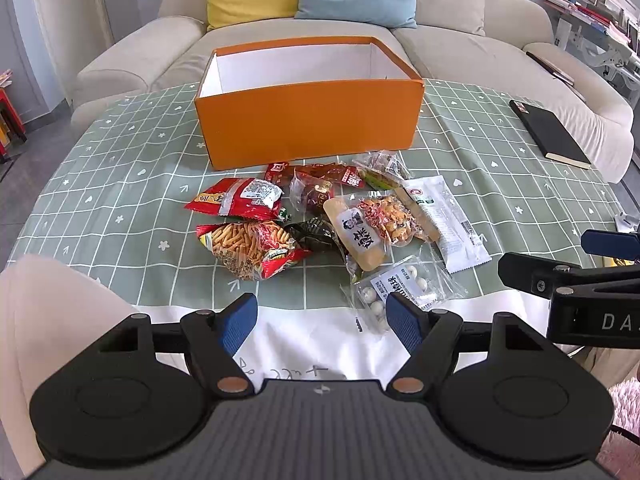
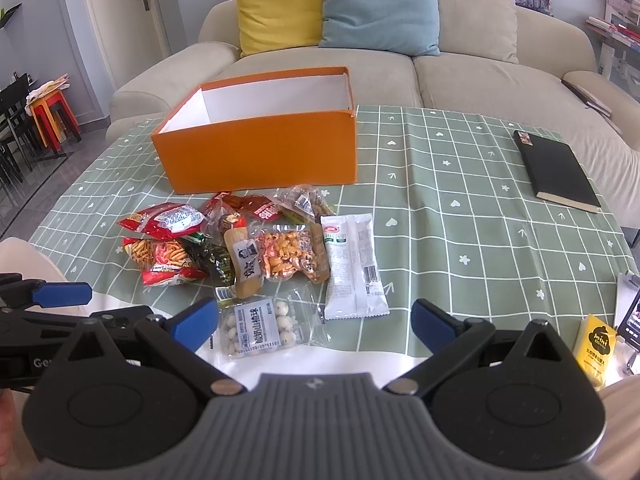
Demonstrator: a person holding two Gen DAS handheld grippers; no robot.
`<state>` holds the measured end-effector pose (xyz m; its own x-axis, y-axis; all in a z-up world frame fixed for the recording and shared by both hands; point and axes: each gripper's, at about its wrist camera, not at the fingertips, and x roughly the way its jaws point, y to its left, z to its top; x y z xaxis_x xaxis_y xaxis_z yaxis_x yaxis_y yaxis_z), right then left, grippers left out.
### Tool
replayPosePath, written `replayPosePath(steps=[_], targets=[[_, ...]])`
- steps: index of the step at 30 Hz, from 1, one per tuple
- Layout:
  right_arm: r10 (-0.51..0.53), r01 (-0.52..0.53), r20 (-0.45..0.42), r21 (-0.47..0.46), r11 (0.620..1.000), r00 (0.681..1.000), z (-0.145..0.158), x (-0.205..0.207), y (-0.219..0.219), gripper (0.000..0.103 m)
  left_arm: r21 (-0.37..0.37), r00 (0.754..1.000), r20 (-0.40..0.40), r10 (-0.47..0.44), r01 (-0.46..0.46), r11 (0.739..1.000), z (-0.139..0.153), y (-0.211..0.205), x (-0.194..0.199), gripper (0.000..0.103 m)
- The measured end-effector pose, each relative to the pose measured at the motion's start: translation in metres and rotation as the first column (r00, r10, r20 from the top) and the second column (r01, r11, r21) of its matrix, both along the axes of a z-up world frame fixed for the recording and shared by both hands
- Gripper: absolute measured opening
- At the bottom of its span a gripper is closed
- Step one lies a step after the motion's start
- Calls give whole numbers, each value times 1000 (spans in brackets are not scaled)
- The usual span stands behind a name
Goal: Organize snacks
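Snacks point(image 2: 256, 256) crowd the orange box point(image 2: 264, 152) front; left gripper point(image 1: 322, 320) and right gripper point(image 2: 314, 326) both spread at the table edge point(image 2: 360, 354)

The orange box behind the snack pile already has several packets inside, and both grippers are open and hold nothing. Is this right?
Not quite. The orange box shows only bare white inner walls in the right wrist view; no packets are visible inside, and the snack pile lies on the tablecloth in front of it. The rest holds: the left gripper and right gripper are open and hold nothing.
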<state>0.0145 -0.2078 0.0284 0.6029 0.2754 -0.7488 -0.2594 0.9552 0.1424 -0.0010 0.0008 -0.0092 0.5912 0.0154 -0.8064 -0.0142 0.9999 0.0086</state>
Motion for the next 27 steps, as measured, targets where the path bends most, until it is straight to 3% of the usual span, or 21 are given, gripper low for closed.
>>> replayPosePath(steps=[27], targets=[[1,-1,-23,-5,1000,1000,-4,4,1,99,-4,1000,-9,-9,9,1000,2,-2,3,86]])
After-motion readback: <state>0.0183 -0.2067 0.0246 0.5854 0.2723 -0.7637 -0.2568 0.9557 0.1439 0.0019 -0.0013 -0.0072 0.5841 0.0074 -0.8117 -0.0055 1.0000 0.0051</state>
